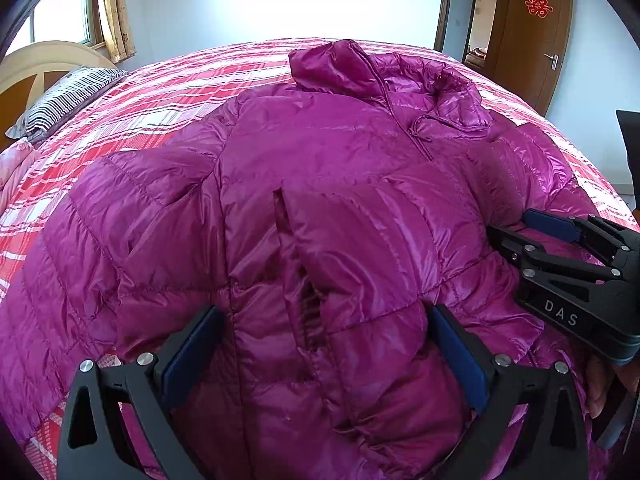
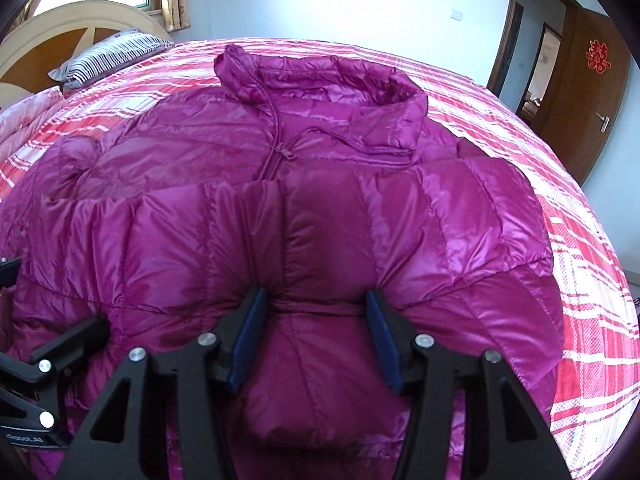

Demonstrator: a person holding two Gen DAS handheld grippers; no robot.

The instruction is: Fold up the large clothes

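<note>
Your left gripper (image 1: pixel 324 360) sits low over the near part of the magenta down jacket (image 1: pixel 320 184), its jaws spread wide and straddling a broad swell of quilted fabric; nothing is pinched between the blue pads (image 1: pixel 188 356), so read it as released. The jacket lies straight ahead of this tool on the red plaid bedspread (image 1: pixel 152 92), front side up, with its long axis running away from you: hem nearest the fingers, zipper line climbing to the hood (image 1: pixel 340 68) at the far end. One sleeve (image 1: pixel 120 216) bulges out to the left of the tool, and the striped pillow (image 1: pixel 68 100) lies well beyond it at far left. Moving right, your right gripper (image 2: pixel 316 340) is just beside the left one, also over the near portion of the jacket (image 2: pixel 320 216). Its jaws stand apart with a puffed ridge of fabric rising between the pads (image 2: pixel 248 340); the pads press against the ridge on both sides, yet they look too far apart to be clamping it, so I judge it unclenched as well. From here the collar (image 2: pixel 360 92) lies dead ahead, far from the tool. Both tools are about equally near the hem, so the coming fold likely turns on that axis: gather the near edge and carry it forward toward the hood.
</note>
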